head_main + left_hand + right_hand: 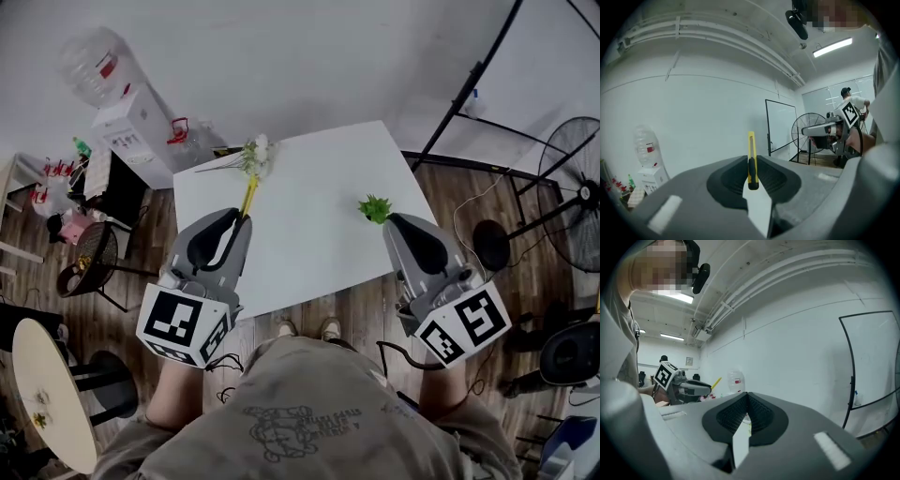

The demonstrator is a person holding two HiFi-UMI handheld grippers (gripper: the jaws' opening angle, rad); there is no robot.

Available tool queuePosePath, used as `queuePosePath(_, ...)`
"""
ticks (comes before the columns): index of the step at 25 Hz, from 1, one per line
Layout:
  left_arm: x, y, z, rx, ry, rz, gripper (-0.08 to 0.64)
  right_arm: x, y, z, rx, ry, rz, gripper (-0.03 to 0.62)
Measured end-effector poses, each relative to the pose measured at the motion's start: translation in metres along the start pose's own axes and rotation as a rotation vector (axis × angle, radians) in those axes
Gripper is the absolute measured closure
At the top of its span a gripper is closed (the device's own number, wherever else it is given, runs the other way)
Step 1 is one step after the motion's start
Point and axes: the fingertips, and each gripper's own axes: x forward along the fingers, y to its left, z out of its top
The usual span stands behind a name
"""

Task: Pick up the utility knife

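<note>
The utility knife (248, 197) is yellow with a black slider. My left gripper (242, 217) is shut on its lower end, and the yellow body sticks out past the jaws over the white table (309, 234). In the left gripper view the knife (751, 159) stands upright, pinched between the jaws of the left gripper (751, 165), against the white wall. My right gripper (389, 217) is held up at the table's right edge, jaws together with nothing seen between them. The right gripper view shows the right gripper (747, 398) shut, and the left gripper (689, 387) with the knife (716, 382) off to the left.
A bunch of white flowers (255, 155) lies at the table's far left. A small green plant (375, 208) sits just beyond the right gripper's tip. A standing fan (572, 178) is to the right, a water dispenser (131, 122) and a chair (94, 258) to the left.
</note>
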Motion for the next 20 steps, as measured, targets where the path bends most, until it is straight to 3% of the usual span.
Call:
queuePosePath(10, -0.01, -0.005, -0.036, -0.025, 0.086, 0.019, 0.497, 0.0, 0.002, -0.035, 0.058, 0.07, 0.03, 0.566)
queuePosePath(20, -0.003, -0.012, -0.036, -0.013, 0.087, 0.005, 0.497, 0.0, 0.003, -0.043, 0.066, 0.075, 0.033, 0.566)
